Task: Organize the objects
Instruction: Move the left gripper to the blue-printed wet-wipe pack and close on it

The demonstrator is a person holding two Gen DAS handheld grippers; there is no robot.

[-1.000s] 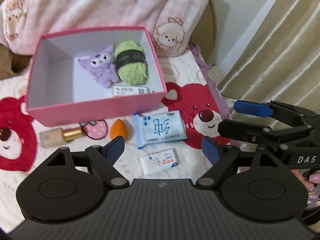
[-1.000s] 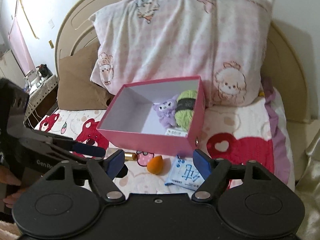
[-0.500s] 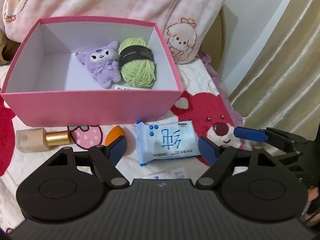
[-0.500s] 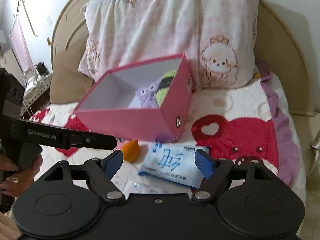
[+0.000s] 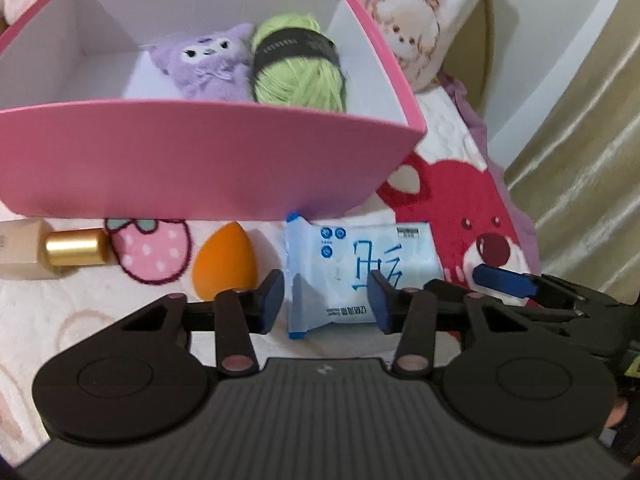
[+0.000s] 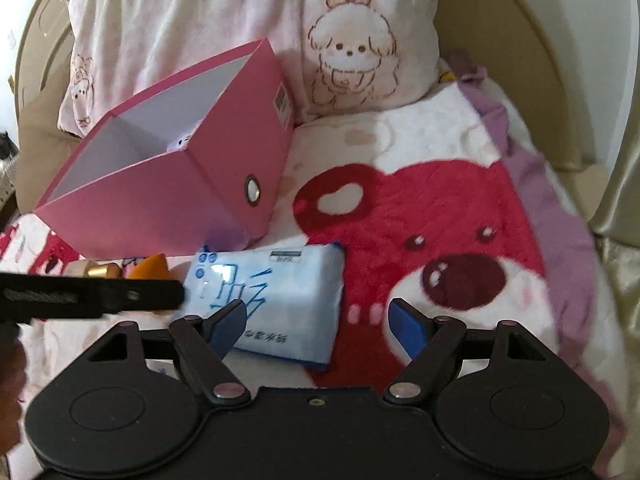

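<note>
Since the step in hand looks like picking up the flat pale-blue plastic packet of tissues (image 5: 360, 276) for the pink cardboard box (image 5: 192, 160), a good grasp depends on squaring the claw to the packet's short sides. Going left to right in the left wrist view: a beige bottle with a gold cap (image 5: 44, 254) lies at nine o'clock of the claw, an orange teardrop sponge (image 5: 224, 260) at about ten, and the packet at twelve, flat on the bear-print blanket (image 5: 452, 200) just in front of the box.

The left claw (image 5: 326, 300) has just been closing; its blue pads straddle the packet's near part, but I cannot tell whether they press on it, so I take it as unclenched. It should sink until the pads flank the packet's edges, then clench gently, as soft film will buckle.

The right claw (image 6: 316, 326) stands released, its left pad over the packet's near edge, holding nothing. It should keep clear of the left claw, at its nine o'clock.

Inside the box, a purple plush toy (image 5: 204, 68) and a green ball of yarn (image 5: 300, 68) fill the right part; the bare left part suits the packet.
</note>
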